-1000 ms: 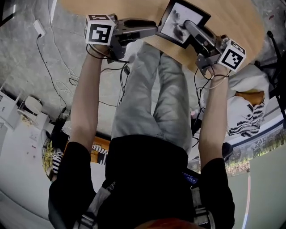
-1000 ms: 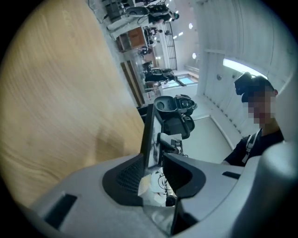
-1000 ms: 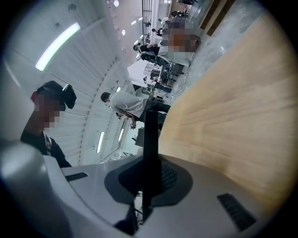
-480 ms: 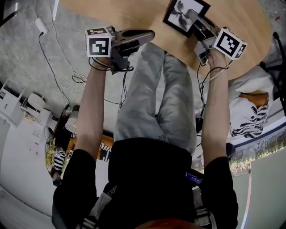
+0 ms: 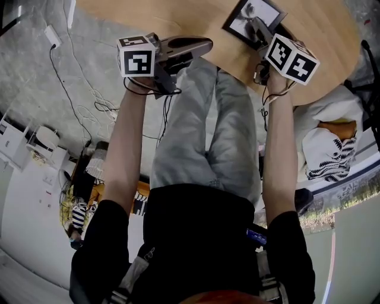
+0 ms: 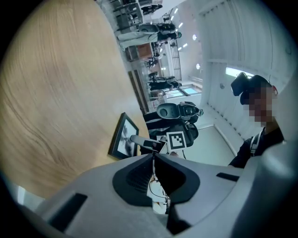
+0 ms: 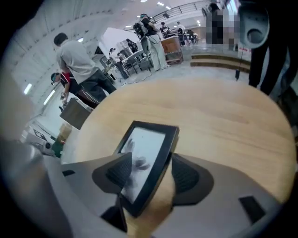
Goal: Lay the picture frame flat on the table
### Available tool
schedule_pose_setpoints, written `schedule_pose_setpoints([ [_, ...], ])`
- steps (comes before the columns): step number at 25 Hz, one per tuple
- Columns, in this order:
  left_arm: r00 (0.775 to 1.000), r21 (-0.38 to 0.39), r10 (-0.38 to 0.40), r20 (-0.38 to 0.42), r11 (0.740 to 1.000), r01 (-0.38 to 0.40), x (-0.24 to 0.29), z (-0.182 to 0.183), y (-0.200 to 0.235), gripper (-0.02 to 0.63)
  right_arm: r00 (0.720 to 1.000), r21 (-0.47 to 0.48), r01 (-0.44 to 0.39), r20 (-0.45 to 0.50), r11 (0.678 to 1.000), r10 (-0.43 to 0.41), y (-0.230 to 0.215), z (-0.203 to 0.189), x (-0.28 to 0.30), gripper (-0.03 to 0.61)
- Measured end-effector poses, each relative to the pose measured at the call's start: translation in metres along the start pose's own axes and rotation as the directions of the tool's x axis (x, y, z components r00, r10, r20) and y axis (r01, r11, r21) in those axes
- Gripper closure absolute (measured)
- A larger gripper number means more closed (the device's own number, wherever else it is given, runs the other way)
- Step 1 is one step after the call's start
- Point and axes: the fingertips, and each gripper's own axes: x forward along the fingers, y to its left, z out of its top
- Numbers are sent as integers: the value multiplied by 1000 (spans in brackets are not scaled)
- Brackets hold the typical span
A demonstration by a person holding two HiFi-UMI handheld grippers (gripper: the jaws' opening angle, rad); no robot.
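With the picture frame (image 5: 252,16) seemingly flat on the table (image 5: 178,18) at 1 o'clock, the right gripper (image 5: 256,27) is opening its 2 jaws around it, likely releasing, while the empty left gripper (image 5: 208,44) closes at 11 o'clock.

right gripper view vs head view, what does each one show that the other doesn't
Only the right gripper view: the right gripper, jaws opening either side of the picture frame, pads seemingly off it; people in the hall behind. Only the head view: the left gripper at the table edge, jaws closing on nothing, the person's arms, legs and floor cables. Both: the frame on the wooden table.
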Motion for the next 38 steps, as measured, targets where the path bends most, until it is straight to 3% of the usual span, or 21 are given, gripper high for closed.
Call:
schedule_pose_setpoints([
  [3,998,98,61,34,993,-64,14,5,-10,601,989,-53,144,37,988,-142,-21,-3,-23,344],
  [4,995,138,90,53,986,-97,21,8,-14,603,988,-58,145,61,988,-142,-24,-2,-33,373],
  [5,990,177,121,78,975,-133,27,13,-20,603,988,-58,124,95,991,-118,-23,1,-42,471],
  [7,973,248,186,140,944,-216,37,28,-34,606,984,-55,30,178,998,-19,-9,14,-63,555],
  [10,934,341,279,222,875,-343,39,50,-67,606,947,-57,-132,286,990,143,29,36,-104,560],
  [14,891,443,318,325,781,-440,30,88,-138,606,885,-119,-203,403,972,234,77,86,-171,563],
  [20,817,521,277,506,656,-546,-2,138,-285,606,780,-185,-223,556,957,289,144,158,-300,566],
  [24,752,578,202,627,526,-624,-6,186,-375,606,680,-283,-139,669,949,299,160,225,-380,566],
  [26,736,596,165,657,485,-641,-9,197,-413,606,641,-303,-96,710,948,292,167,251,-413,566],
  [30,709,601,105,697,454,-658,-17,194,-474,606,587,-343,-24,755,939,291,183,275,-474,566],
  [34,646,559,85,758,427,-711,-36,193,-506,606,529,-369,18,792,929,304,206,284,-509,566],
  [38,638,563,68,767,408,-719,-33,193,-524,606,500,-377,65,814,924,297,210,286,-531,566],
])
